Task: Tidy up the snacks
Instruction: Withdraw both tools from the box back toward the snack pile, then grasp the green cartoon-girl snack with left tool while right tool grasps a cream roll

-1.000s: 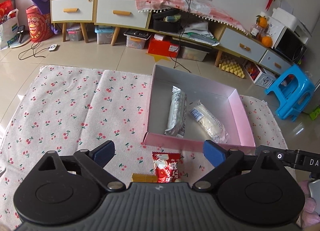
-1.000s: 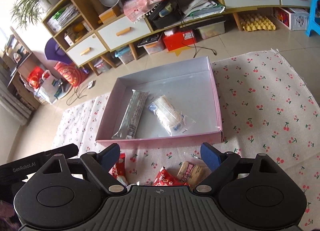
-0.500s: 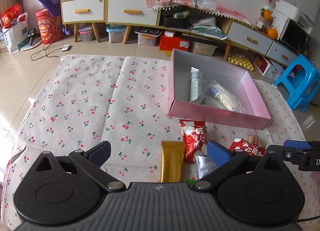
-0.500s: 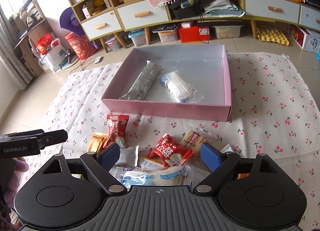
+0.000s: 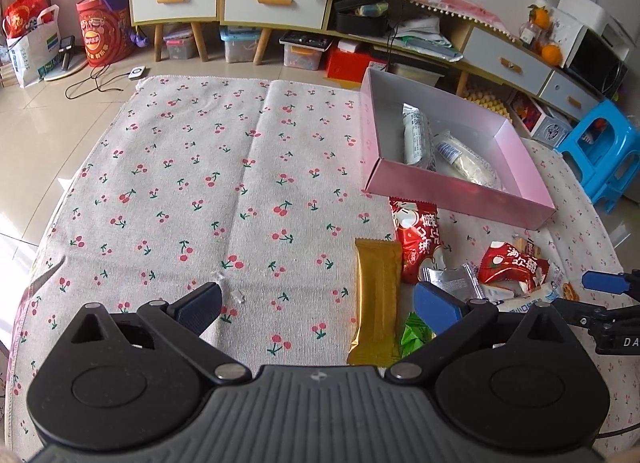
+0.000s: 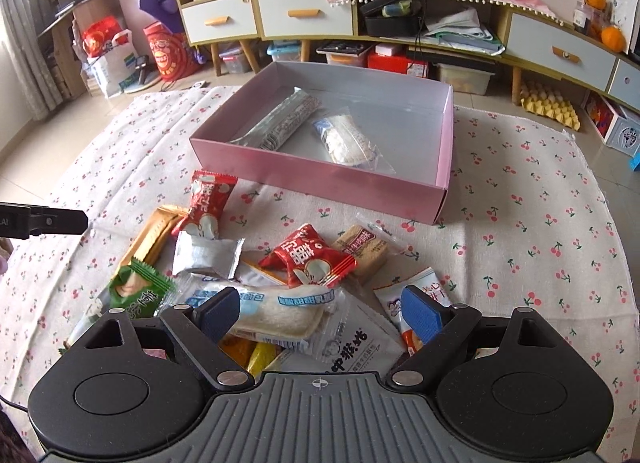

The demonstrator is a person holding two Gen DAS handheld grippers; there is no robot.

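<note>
A pink box (image 6: 312, 167) (image 5: 456, 193) holds a silver packet (image 6: 280, 125) and a clear bread packet (image 6: 346, 141). A heap of snacks lies in front of it: red packets (image 6: 308, 255) (image 6: 206, 203), a bread packet (image 6: 280, 313), a gold bar (image 5: 376, 295), a green packet (image 6: 134, 289). My right gripper (image 6: 320, 311) is open, low over the bread packet. My left gripper (image 5: 318, 305) is open and empty, above the cloth left of the gold bar.
A cherry-print cloth (image 5: 200, 183) covers the floor. Low cabinets with drawers (image 6: 304, 17) and storage bins line the back wall. A blue stool (image 5: 604, 159) stands at the right. The left gripper's finger (image 6: 60, 221) shows at the left in the right wrist view.
Both grippers have pulled back from the pink box toward the snack heap. The right gripper has come down over the heap. Both stay open and empty.
</note>
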